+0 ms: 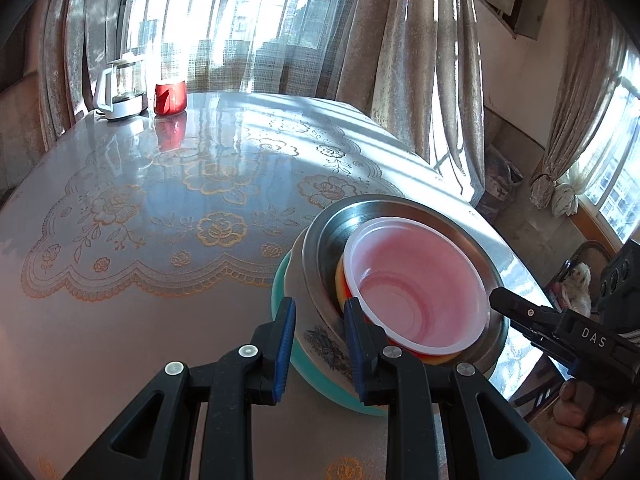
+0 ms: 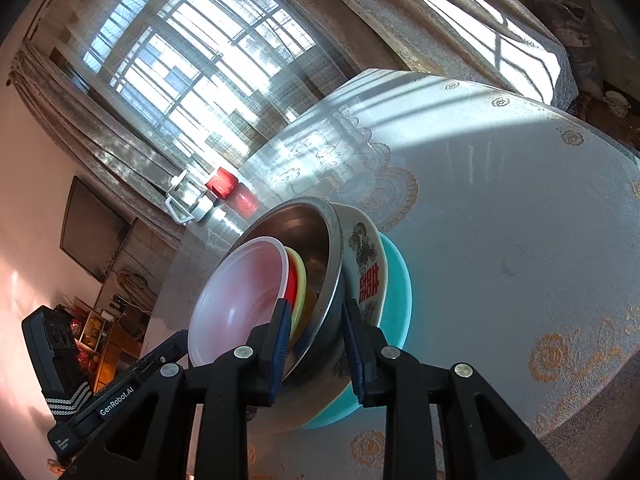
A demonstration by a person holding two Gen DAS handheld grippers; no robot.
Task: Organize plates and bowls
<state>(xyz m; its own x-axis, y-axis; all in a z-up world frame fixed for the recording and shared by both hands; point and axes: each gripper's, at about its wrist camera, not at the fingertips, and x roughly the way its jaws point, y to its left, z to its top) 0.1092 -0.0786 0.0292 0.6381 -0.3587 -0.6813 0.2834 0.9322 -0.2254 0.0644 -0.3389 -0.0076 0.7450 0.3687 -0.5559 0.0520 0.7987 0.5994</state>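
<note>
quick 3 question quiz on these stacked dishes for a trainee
1. Which piece lies lowest, directly on the table? A steel bowl; B teal plate; C translucent bowl.
2. What stands right beside the red cup at the far end?
3. True or false: the red cup stands inside the steel bowl.
Key: 1 B; 2 the white jug; 3 false.

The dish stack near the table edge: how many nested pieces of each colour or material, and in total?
Teal plate: 1
White floral-printed dish: 1
Steel bowl: 1
Yellow piece: 1
Red piece: 1
Translucent white bowl: 1
Total: 6
</note>
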